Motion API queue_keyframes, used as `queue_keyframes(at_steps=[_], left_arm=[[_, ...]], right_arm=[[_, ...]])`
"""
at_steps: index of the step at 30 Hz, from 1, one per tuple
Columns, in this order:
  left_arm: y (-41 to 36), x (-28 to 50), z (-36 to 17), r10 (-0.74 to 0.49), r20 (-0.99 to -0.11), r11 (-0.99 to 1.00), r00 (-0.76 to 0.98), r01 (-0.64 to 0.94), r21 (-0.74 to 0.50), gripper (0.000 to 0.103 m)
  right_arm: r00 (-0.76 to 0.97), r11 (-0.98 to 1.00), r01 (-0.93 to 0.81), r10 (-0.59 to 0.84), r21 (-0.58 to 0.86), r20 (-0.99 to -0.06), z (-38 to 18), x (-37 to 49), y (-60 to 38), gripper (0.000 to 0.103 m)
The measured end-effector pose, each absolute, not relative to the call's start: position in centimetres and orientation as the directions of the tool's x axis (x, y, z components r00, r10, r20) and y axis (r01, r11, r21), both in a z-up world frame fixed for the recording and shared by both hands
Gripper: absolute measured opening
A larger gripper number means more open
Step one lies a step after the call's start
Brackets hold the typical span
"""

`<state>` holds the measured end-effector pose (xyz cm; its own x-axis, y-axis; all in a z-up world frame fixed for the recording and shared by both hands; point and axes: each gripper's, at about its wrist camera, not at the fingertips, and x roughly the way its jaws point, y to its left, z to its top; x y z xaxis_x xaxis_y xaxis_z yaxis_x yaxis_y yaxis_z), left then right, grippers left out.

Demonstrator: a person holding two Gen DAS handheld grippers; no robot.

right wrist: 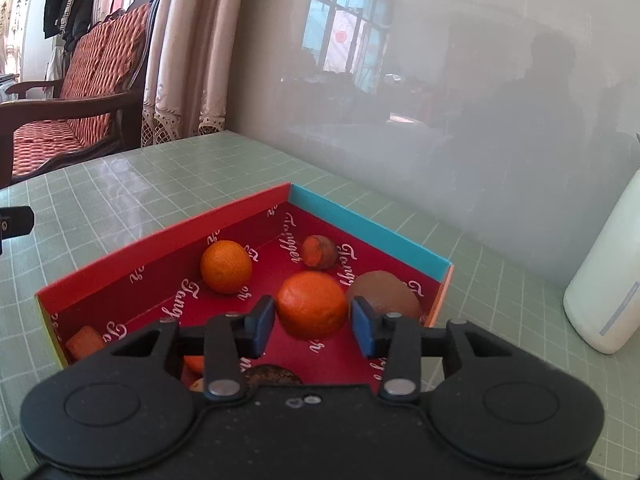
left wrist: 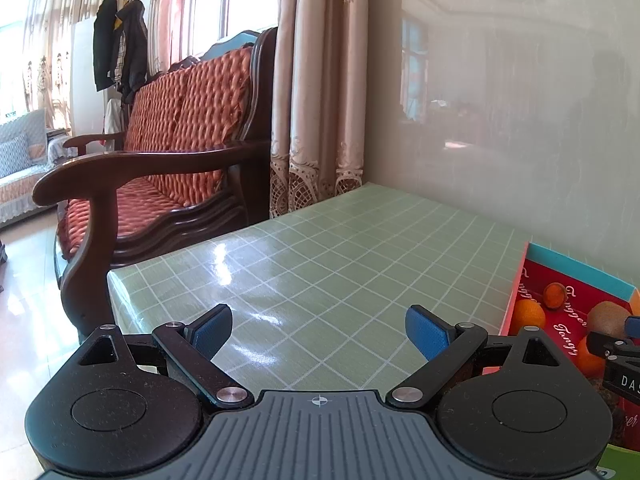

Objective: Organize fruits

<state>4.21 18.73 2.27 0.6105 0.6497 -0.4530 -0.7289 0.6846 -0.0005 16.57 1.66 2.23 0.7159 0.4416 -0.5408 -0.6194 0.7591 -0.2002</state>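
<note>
Orange (right wrist: 311, 305) – btwn right gripper (right wrist: 313, 326) jaws, untouched

Daylight, bright, entering through the window (left wrist: 208, 4) behind the curtains (left wrist: 320, 80); panes overexposed, no detail there. Specular glare patch on the table (left wrist: 224, 256) on the side nearest that window. Glossy wall (right wrist: 440, 80) beyond the table mirrors the room and a dim person-shaped silhouette. Both views focused acceptably, slight softness. Strong fisheye bending: wall edges curve, corners go black. Box (right wrist: 160, 240) interior evenly lit, soft shadows.
</note>
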Motion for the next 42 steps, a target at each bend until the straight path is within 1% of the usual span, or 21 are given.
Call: queue_keyframes(at_steps=[1, 2, 3, 7, 13, 15, 19, 23, 25, 27, 28, 30, 32, 36, 42], left_arm=[[18.7, 4.2, 2.3, 0.649, -0.453, 0.685, 0.611, -0.729, -0.001, 0.093], [18.7, 4.2, 2.2, 0.649, -0.454, 0.685, 0.610, -0.728, 0.000, 0.093], [18.7, 4.2, 2.3, 0.649, -0.454, 0.685, 0.611, -0.728, 0.000, 0.093], [18.6, 4.3, 2.2, 0.646, -0.455, 0.689, 0.613, -0.725, 0.001, 0.093], [18.1, 4.6, 2.2, 0.639, -0.452, 0.699, 0.623, -0.715, 0.003, 0.093], [17.7, 4.8, 2.3, 0.636, -0.449, 0.705, 0.628, -0.710, 0.005, 0.093], [16.8, 5.2, 2.3, 0.625, -0.443, 0.723, 0.643, -0.691, 0.015, 0.093], [15.3, 5.6, 2.4, 0.608, -0.426, 0.749, 0.671, -0.662, 0.027, 0.094], [14.4, 5.9, 2.5, 0.590, -0.416, 0.771, 0.692, -0.636, 0.036, 0.095], [13.2, 6.0, 2.7, 0.573, -0.401, 0.793, 0.715, -0.607, 0.051, 0.101], [12.6, 6.0, 2.8, 0.567, -0.389, 0.802, 0.727, -0.595, 0.058, 0.101], [11.2, 6.0, 3.1, 0.540, -0.363, 0.829, 0.759, -0.555, 0.072, 0.103], [9.9, 6.0, 3.3, 0.493, -0.361, 0.862, 0.792, -0.500, 0.081, 0.103], [7.7, 5.4, 3.4, 0.383, -0.387, 0.921, 0.839, -0.379, 0.088, 0.103], [6.1, 2.7, 3.0, 0.289, -0.437, 0.956, 0.852, -0.279, 0.088, 0.103]], right_arm=[[0.721, 0.756, -0.620, 0.443, -0.210, -0.533, 2.3, 16.4, 1.7, 0.056], [0.728, 0.757, -0.617, 0.443, -0.217, -0.524, 2.4, 16.2, 1.7, 0.070], [0.741, 0.762, -0.607, 0.440, -0.226, -0.506, 2.5, 16.0, 1.5, 0.076], [0.760, 0.763, -0.600, 0.448, -0.241, -0.471, 3.0, 15.6, 1.3, 0.076], [0.777, 0.781, -0.578, 0.438, -0.237, -0.452, 3.5, 15.6, 0.7, 0.076], [0.788, 0.790, -0.564, 0.429, -0.239, -0.442, 3.7, 15.4, 0.3, 0.080], [0.810, 0.813, -0.530, 0.402, -0.240, -0.427, 4.1, 15.4, -0.9, 0.082], [0.837, 0.847, -0.476, 0.355, -0.235, -0.417, 4.4, 15.4, -3.0, 0.087], [0.849, 0.867, -0.442, 0.323, -0.230, -0.418, 4.5, 15.4, -4.2, 0.089], [0.858, 0.887, -0.405, 0.285, -0.221, -0.427, 4.4, 15.3, -5.6, 0.091], [0.860, 0.897, -0.387, 0.268, -0.212, -0.434, 4.4, 15.2, -6.4, 0.091], [0.857, 0.915, -0.359, 0.245, -0.186, -0.453, 4.3, 14.9, -7.8, 0.092], [0.854, 0.932, -0.329, 0.225, -0.152, -0.469, 4.2, 14.4, -9.3, 0.093], [0.843, 0.962, -0.260, 0.187, -0.078, -0.505, 3.5, 12.4, -11.9, 0.094], [0.840, 0.977, -0.209, 0.158, -0.040, -0.520, 2.7, 8.8, -13.7, 0.096]])
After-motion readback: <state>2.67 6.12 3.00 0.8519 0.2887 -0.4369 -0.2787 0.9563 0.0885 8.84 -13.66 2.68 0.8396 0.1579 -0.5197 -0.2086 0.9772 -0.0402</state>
